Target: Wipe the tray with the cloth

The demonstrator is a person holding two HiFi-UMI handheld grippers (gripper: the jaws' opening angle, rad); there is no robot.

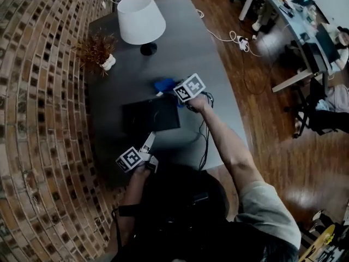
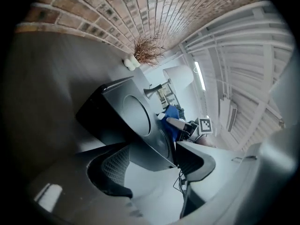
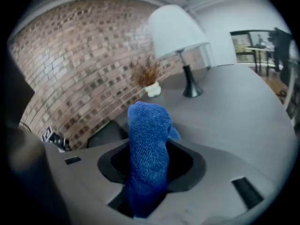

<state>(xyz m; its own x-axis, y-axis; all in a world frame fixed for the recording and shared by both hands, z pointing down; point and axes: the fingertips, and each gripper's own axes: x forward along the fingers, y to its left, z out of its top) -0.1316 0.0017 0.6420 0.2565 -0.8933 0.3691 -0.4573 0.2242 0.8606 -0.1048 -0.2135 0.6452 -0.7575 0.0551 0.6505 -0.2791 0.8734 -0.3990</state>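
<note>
A black tray [image 1: 151, 114] lies flat on the dark grey table [image 1: 191, 53]. My right gripper [image 1: 174, 91] is at the tray's far right corner, shut on a blue cloth [image 1: 163, 84]. In the right gripper view the cloth [image 3: 147, 144] stands up bunched between the jaws of the right gripper [image 3: 150, 172], with the tray [image 3: 105, 132] to its left. My left gripper [image 1: 148, 141] is at the tray's near edge. In the left gripper view a corner of the tray [image 2: 126, 116] lies between the spread jaws of the left gripper [image 2: 154, 165], which stands open.
A white-shaded lamp [image 1: 140, 19] and a small dried plant in a white pot [image 1: 99, 52] stand at the table's far end. A brick wall runs along the left. Dark cables [image 1: 204, 141] trail off the table's near right edge. Desks and chairs stand on the wooden floor to the right.
</note>
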